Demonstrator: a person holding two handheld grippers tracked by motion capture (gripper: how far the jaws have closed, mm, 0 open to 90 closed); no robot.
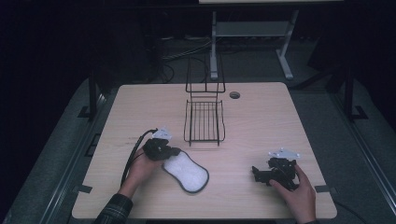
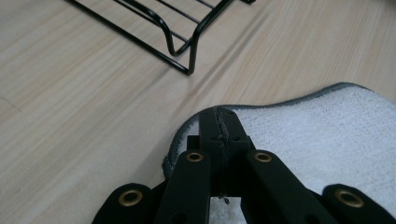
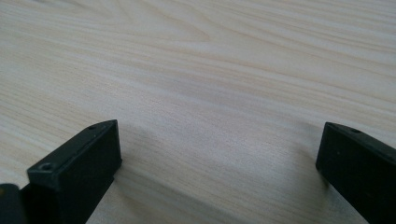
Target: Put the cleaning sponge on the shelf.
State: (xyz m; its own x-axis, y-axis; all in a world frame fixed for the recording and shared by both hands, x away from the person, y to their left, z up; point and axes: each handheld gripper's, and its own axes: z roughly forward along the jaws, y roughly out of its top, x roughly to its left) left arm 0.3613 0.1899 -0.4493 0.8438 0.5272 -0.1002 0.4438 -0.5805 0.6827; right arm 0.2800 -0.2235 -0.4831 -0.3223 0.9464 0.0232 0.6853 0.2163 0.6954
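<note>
High view: left gripper [image 1: 173, 151] at near-left of table [image 1: 261, 126], tip on upper-left end of white cloth pad [image 1: 187, 171], pad lying flat w/ dark trim, just in front of black wire rack [image 1: 204, 122]; pad and rack apart, not touching. Right gripper [image 1: 256, 173] resting low on bare wood at near-right, well apart from pad and rack. Left gripper view: jaws brought fully together, pinched on grey-trimmed edge of pad [image 2: 327, 135], edge lifted slightly betw. the tips as far as can be told; rack corner [image 2: 180, 51] near, ahead and to the left across bare wood. Right gripper view: jaws spread wide, nothing betw. them, just table grain [image 3: 210, 84]. Progress, judged: grasp on pad made, so pick-up about begun; pad not yet off table, rack empty. Left, prob.: lift, carry to rack, set in or on it, release. Right gripper idle so far.
</note>
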